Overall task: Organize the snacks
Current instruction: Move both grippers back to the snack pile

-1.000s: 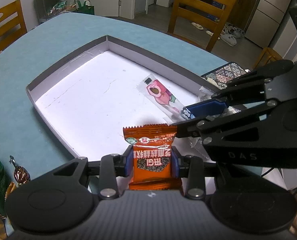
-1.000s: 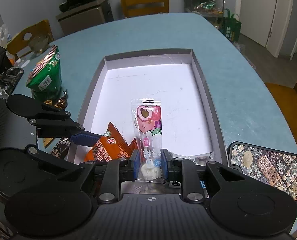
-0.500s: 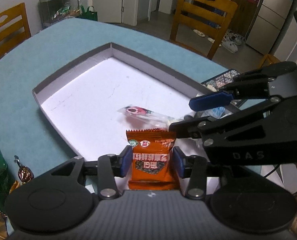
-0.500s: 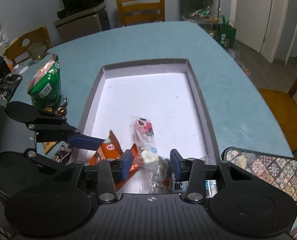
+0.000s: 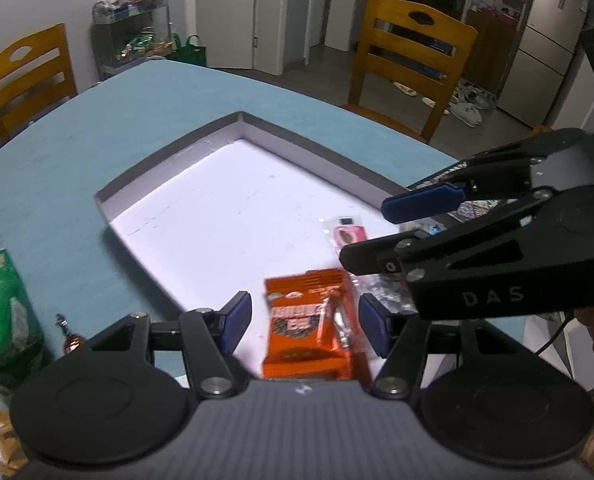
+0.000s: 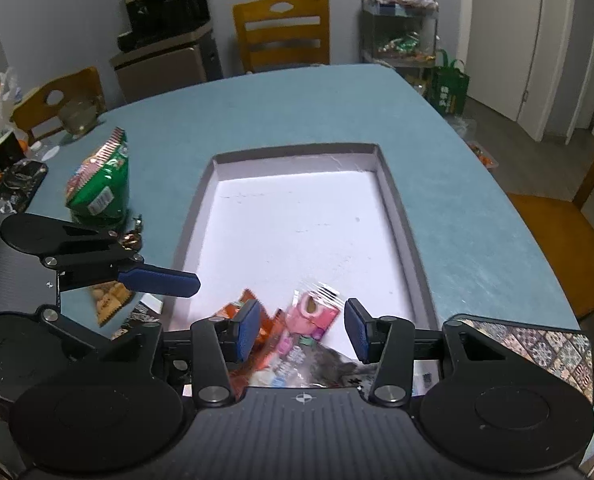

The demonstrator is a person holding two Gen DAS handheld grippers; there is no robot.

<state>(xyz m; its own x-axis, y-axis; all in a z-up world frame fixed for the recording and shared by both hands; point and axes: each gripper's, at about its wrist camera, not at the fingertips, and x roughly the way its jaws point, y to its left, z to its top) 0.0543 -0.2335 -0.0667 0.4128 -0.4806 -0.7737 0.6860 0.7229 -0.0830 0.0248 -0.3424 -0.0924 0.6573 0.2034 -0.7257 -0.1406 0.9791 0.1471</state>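
A shallow grey-walled box (image 5: 305,148) with a white floor lies on the teal table; it also shows in the right wrist view (image 6: 397,200). My left gripper (image 5: 304,322) is open over the box's near corner, and an orange snack packet (image 5: 309,326) lies loose between its fingers. My right gripper (image 6: 302,330) is open too, with a clear pink-printed packet (image 6: 315,316) lying below it beside the orange packet (image 6: 233,310). The pink packet shows in the left wrist view (image 5: 347,234), partly hidden by the right gripper (image 5: 385,236).
A green snack bag (image 6: 99,184) stands left of the box, with wrapped sweets (image 6: 131,238) and small packets (image 6: 107,300) near it. A patterned phone case (image 6: 537,344) lies at the box's right. Wooden chairs (image 5: 401,64) ring the table.
Both grippers opened and pulled back and up. The orange packet and the pink packet dropped into the near end of the box.
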